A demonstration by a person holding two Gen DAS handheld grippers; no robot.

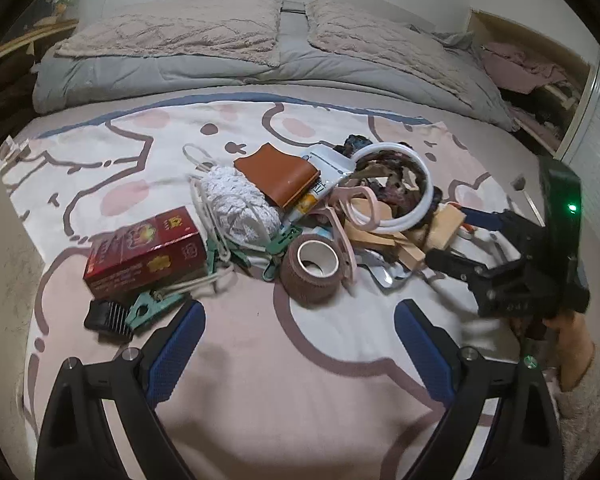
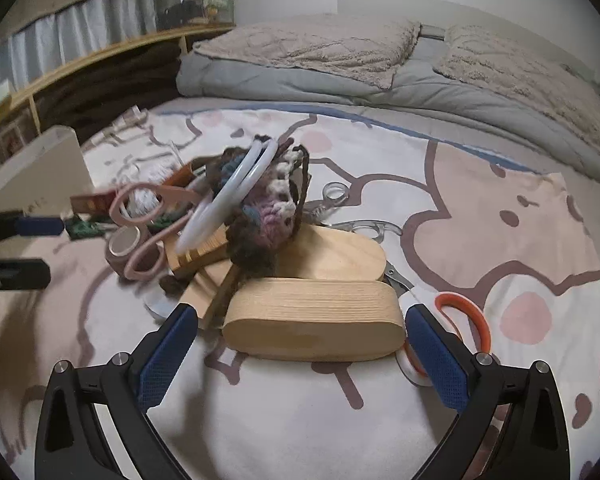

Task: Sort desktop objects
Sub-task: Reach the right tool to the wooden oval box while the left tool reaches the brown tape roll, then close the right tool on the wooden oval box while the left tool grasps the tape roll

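The right gripper (image 2: 300,354) is spread wide, its jaws flanking a wooden oval box (image 2: 314,322) whose long axis lies crosswise between the pads; the orange-handled scissors (image 2: 466,316) are half hidden behind the right pad. Beyond, the crocheted bag (image 2: 260,220) is blurred. The left gripper (image 1: 300,350) is spread too — brown tape roll (image 1: 314,268) just ahead.

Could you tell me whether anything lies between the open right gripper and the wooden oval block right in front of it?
Nothing visible does. The right gripper is open, and the wooden oval block lies between its fingertips with only bare blanket before it. The orange-handled scissors crowd the right finger.
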